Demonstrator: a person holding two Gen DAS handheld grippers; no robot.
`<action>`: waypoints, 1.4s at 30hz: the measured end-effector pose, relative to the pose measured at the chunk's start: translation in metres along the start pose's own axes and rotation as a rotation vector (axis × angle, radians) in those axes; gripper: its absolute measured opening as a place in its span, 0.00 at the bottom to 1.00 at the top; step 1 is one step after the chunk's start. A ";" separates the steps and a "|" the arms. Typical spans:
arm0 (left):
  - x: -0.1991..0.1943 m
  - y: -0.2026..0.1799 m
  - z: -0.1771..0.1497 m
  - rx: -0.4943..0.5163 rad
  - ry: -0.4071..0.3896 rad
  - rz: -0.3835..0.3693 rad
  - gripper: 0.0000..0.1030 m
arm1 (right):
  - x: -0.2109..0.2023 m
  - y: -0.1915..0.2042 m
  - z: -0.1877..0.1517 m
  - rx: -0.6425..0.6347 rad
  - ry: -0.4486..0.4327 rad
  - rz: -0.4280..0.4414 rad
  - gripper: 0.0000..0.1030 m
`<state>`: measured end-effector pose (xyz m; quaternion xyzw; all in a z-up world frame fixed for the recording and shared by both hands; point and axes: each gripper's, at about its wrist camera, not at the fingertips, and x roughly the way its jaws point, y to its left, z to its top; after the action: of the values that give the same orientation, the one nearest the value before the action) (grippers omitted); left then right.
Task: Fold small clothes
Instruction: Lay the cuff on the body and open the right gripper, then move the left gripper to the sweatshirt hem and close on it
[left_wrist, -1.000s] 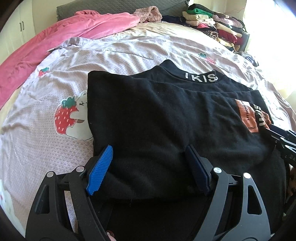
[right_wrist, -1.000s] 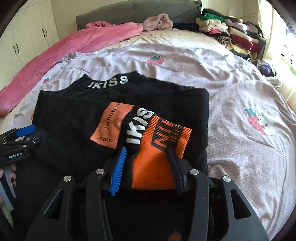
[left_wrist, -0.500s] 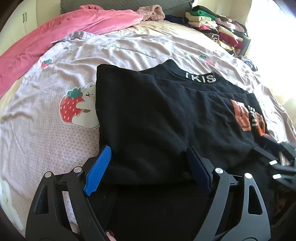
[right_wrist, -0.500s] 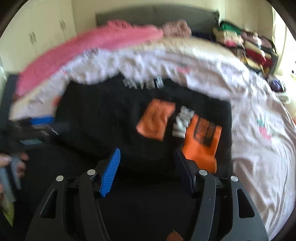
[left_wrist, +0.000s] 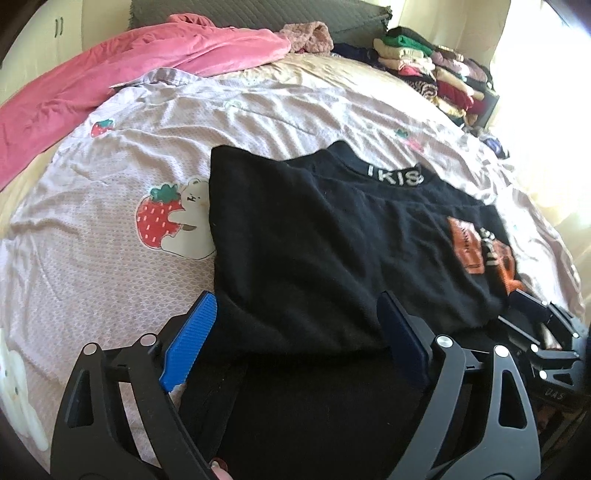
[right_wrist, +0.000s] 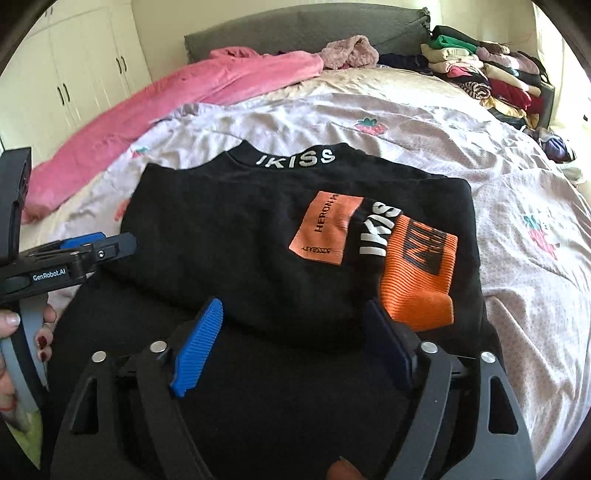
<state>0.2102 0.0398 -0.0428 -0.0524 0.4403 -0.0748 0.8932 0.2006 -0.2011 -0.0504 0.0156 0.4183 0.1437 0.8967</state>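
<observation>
Bedroom scene: a wide bed (right_wrist: 424, 122) covered by a pale lilac sheet printed with strawberries and bears, backed by a grey headboard (right_wrist: 303, 26), with white wardrobe doors (right_wrist: 74, 74) at the far left. A pink blanket (left_wrist: 122, 70) lies bunched along the bed's far left edge, a small dusty-pink knit (right_wrist: 349, 51) rests by the headboard, and stacks of folded clothes (right_wrist: 491, 70) occupy the far right corner.

Black sweatshirt (right_wrist: 229, 236), the garment being folded, lies flat near the bed's near edge, collar toward the headboard, with white "IKISS" lettering on the collar. One sleeve is folded across its right half, showing an orange patch (right_wrist: 328, 229), white lettering and an orange ribbed cuff (right_wrist: 417, 284). The lower hem is doubled up, forming a thick folded edge along the side nearest the cameras.

Left gripper (left_wrist: 295, 339): jaws spread wide, one bright blue pad (left_wrist: 192, 339) at the garment's near left corner and the other pad over the folded edge; black cloth spans the gap between them, but nothing is pinched. In the right wrist view the left gripper appears from the side at the sweatshirt's left edge, carried by a hand (right_wrist: 22, 332) with red-painted nails.

Right gripper (right_wrist: 291, 343): jaws likewise released and wide apart, poised at the folded near edge just beside the orange cuff; whether the pads touch the cloth cannot be told.
</observation>
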 end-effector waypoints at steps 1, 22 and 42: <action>-0.003 0.000 0.000 -0.001 -0.008 -0.004 0.82 | -0.002 -0.001 -0.001 0.008 -0.004 0.005 0.86; -0.043 0.000 -0.005 0.017 -0.105 -0.014 0.91 | -0.051 -0.018 -0.018 0.035 -0.091 -0.022 0.94; -0.080 0.056 -0.053 -0.148 -0.037 -0.035 0.91 | -0.134 -0.042 -0.073 -0.028 -0.140 -0.129 0.94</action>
<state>0.1247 0.1082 -0.0215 -0.1274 0.4269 -0.0566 0.8935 0.0744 -0.2840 -0.0038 -0.0140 0.3526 0.0900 0.9313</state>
